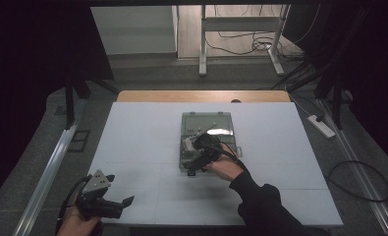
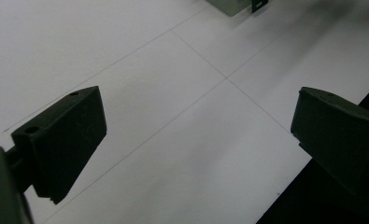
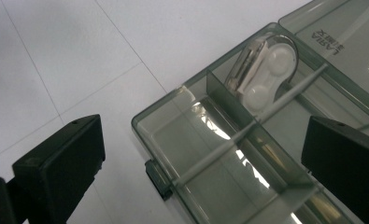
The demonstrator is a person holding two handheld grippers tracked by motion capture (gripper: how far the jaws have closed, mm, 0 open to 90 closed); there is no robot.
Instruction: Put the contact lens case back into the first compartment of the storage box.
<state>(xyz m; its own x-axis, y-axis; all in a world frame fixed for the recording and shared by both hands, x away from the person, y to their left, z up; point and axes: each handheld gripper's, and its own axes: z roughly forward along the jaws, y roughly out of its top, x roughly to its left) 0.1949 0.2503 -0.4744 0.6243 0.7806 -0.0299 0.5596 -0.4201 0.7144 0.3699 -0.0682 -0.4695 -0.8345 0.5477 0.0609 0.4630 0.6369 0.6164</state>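
White matte table (image 1: 132,147), flat sheet surface with thin seam lines crossing it; a wood strip (image 1: 201,96) runs along its 12 o'clock edge. At table centre sits a box (image 1: 206,125) — translucent grey-green plastic, rectangular, rounded corners, lid swung open toward 12 o'clock, glossy glare on the lid.

In the right gripper view the box (image 3: 247,154) shows thin straight dividers splitting it into compartments, smooth hard walls, a small dark latch (image 3: 156,179) on the rim at about 7 o'clock. In the upper compartment, about 1 o'clock, lies a contact-lens case (image 3: 261,70): two round white cups joined, clear curved shell around them, leaning against the compartment wall. Raised lettering on the lid, partly readable only.

Right gripper (image 1: 201,157) — black, boxy, held in the right hand (image 1: 226,169) with a dark sleeve, over the box's 6 o'clock half. Jaws spread wide in its own view, flat matte black blocks, nothing between them, touching nothing; they hover above the box compartments.

Left gripper (image 1: 118,204) — at the table's 7 o'clock corner, well apart from the box, grey three-cornered plate on top. Jaws spread wide in the left gripper view, empty, over bare white table; the box corner (image 2: 233,5) peeks in at 12 o'clock.
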